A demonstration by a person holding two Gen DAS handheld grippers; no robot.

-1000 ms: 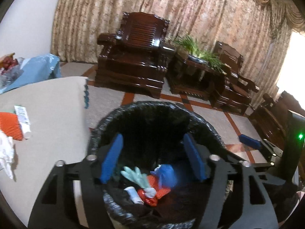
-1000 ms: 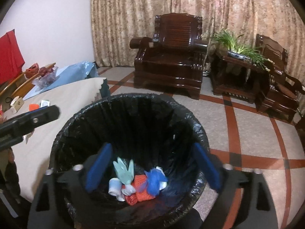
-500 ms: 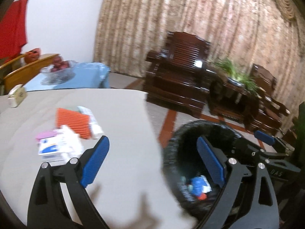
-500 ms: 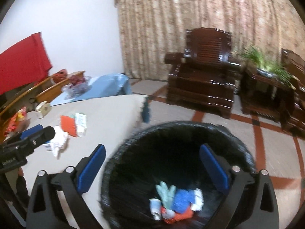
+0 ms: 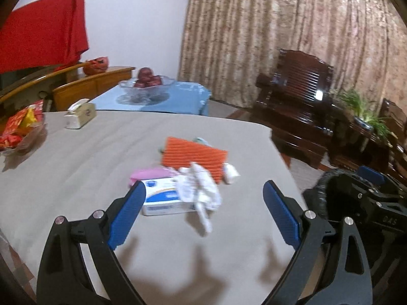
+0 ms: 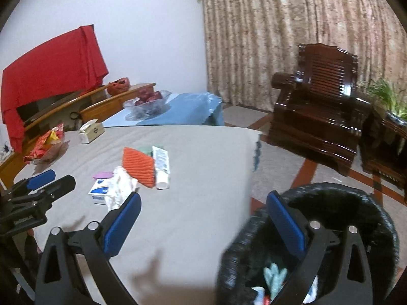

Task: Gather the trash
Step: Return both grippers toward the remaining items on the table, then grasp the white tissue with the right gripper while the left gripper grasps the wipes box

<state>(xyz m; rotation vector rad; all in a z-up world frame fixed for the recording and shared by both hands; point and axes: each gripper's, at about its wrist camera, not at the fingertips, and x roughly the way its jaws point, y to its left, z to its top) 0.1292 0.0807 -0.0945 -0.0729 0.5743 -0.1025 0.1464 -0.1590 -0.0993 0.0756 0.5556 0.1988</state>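
A pile of trash lies on the grey table (image 5: 76, 152): an orange ribbed pack (image 5: 193, 158), a crumpled white tissue (image 5: 201, 190), a blue and white box (image 5: 162, 199), a pink piece (image 5: 147, 174) and a white tube (image 6: 161, 164). My left gripper (image 5: 203, 213) is open and empty, just short of the pile. My right gripper (image 6: 203, 225) is open and empty, at the table's edge above the black-lined trash bin (image 6: 343, 208), which holds several pieces of trash (image 6: 273, 277).
A tissue box (image 5: 80, 114), a dish of red snack packets (image 5: 20, 132) and a glass fruit bowl (image 5: 146, 87) on a blue cloth stand at the far side. Dark wooden armchairs (image 6: 323, 111) and a plant (image 5: 361, 111) stand to the right.
Both grippers have swung left, away from over the bin and toward the table. The trash pile now lies right in front of the left gripper. Both stay open and empty.
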